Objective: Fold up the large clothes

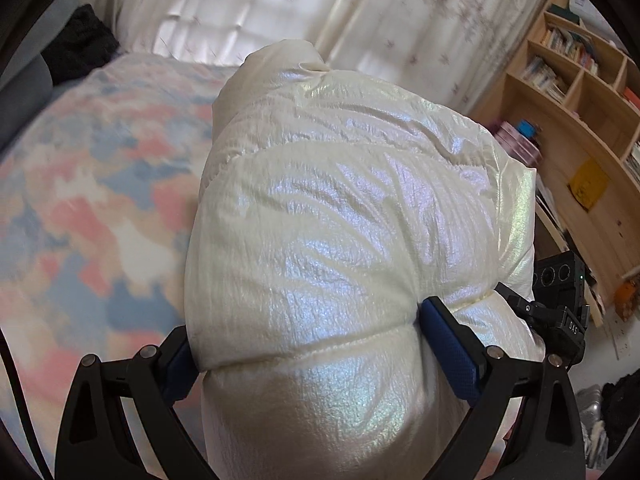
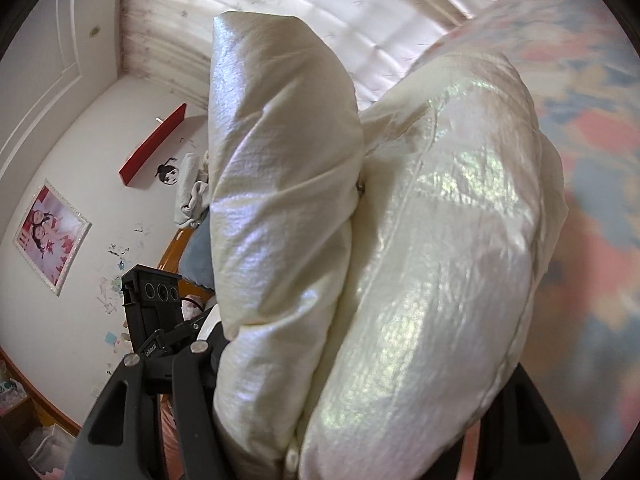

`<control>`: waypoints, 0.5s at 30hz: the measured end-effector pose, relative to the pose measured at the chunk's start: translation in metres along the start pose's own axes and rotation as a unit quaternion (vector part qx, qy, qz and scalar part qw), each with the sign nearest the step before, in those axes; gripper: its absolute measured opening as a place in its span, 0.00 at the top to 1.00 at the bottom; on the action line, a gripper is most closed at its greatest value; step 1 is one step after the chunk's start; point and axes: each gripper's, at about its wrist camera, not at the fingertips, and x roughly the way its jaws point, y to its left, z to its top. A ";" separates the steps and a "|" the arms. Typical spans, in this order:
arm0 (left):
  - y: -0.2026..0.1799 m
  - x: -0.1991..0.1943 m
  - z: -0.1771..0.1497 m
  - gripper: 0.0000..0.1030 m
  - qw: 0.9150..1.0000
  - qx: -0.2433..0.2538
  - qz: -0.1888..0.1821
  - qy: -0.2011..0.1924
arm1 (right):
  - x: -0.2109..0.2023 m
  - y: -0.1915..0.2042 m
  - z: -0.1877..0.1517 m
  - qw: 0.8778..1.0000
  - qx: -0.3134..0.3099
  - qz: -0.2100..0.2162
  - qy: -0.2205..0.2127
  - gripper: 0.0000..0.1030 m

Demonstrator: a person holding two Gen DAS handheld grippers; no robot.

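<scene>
A puffy, shiny cream-white down jacket (image 1: 340,220) fills the left wrist view, held up above the bed. My left gripper (image 1: 308,328) is shut on the jacket, its blue-padded fingers (image 1: 448,344) pressing into a quilted seam from both sides. In the right wrist view the same jacket (image 2: 420,240) bulges between the black arms of my right gripper (image 2: 360,420), which is shut on it; the fingertips are hidden by the fabric. The other gripper's body shows at the right edge of the left view (image 1: 560,308) and at lower left of the right view (image 2: 156,300).
A bed with a pastel pink-and-blue patterned cover (image 1: 88,208) lies below the jacket. White floral curtains (image 1: 248,8) hang behind it. A wooden bookshelf (image 1: 580,120) stands at the right. A dark garment (image 1: 80,44) lies at the bed's far left corner.
</scene>
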 end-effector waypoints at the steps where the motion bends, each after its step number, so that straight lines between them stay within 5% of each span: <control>1: 0.013 0.001 0.011 0.05 1.000 0.003 0.004 -0.003 | 0.018 0.002 0.008 1.000 -0.004 0.004 -0.001 0.40; 8: 0.102 0.049 0.078 0.06 0.999 0.018 0.036 -0.016 | 0.134 -0.027 0.051 1.000 -0.013 0.018 -0.005 0.40; 15: 0.172 0.115 0.083 0.06 0.997 0.007 0.077 -0.003 | 0.218 -0.074 0.059 1.000 0.006 0.005 0.009 0.40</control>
